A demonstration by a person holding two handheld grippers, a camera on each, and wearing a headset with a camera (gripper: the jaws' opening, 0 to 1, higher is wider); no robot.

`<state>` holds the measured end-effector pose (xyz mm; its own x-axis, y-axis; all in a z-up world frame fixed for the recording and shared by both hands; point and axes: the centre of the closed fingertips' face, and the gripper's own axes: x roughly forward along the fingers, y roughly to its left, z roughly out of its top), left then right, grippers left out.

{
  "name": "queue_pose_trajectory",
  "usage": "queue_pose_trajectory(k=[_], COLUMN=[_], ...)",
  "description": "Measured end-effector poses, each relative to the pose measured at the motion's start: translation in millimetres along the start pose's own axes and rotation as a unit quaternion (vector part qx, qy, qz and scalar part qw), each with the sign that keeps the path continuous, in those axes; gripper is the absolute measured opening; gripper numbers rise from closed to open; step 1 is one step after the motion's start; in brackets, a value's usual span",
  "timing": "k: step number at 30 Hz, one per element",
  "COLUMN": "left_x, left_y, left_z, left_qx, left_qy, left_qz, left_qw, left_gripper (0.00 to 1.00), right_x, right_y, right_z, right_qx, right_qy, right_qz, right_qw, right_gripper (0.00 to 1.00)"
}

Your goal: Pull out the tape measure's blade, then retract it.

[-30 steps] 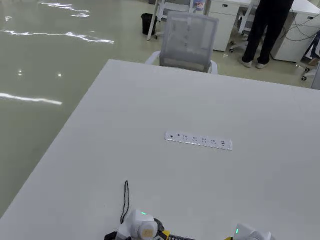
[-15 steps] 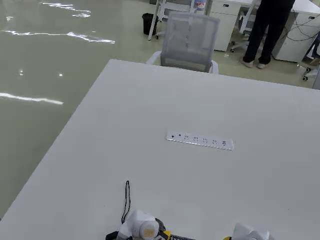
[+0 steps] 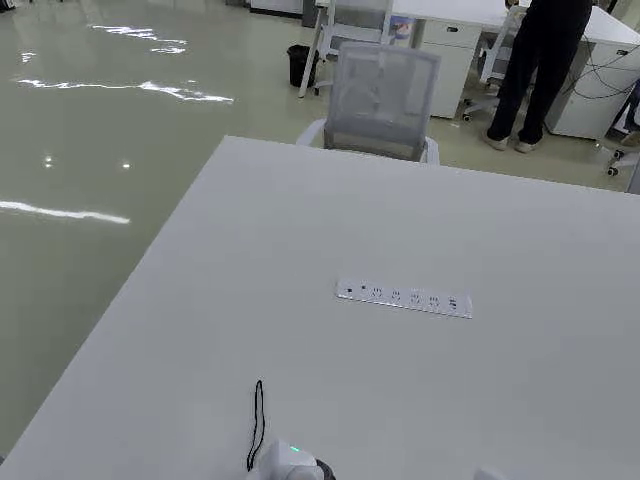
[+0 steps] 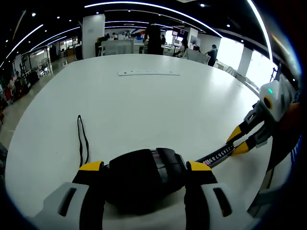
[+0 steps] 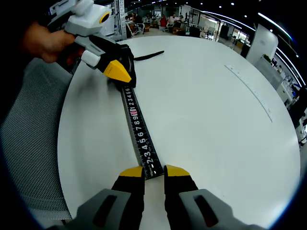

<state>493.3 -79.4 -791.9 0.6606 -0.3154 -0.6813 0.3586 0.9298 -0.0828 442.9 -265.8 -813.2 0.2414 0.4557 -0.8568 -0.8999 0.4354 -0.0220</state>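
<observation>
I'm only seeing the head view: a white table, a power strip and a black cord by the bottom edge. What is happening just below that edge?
Observer: In the left gripper view, the left gripper is clamped around a black tape measure resting on the table.
Operator: Is any tape pulled out of it?
Observer: Yes. The right gripper view shows the blade drawn out and lying flat on the table, numbers facing up.
Operator: What holds the far end?
Observer: The right gripper pinches the blade's tip between its yellow-tipped jaws.
</observation>
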Motion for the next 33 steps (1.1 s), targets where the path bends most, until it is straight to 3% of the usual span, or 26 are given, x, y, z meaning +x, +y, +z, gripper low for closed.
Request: queue_pose_trajectory(k=[33], left_x=[-1.7], left_y=[0.6], left_z=[0.8], left_qx=[0.004], left_qy=[-0.003], left_qz=[0.002], left_qw=[1.0], left_gripper=[0.64], right_x=[12.3], right_y=[5.6], right_z=[18.8], right_qx=[-0.01], right_qy=[-0.002], right_qz=[0.019], right_qw=[0.9998], right_gripper=[0.13])
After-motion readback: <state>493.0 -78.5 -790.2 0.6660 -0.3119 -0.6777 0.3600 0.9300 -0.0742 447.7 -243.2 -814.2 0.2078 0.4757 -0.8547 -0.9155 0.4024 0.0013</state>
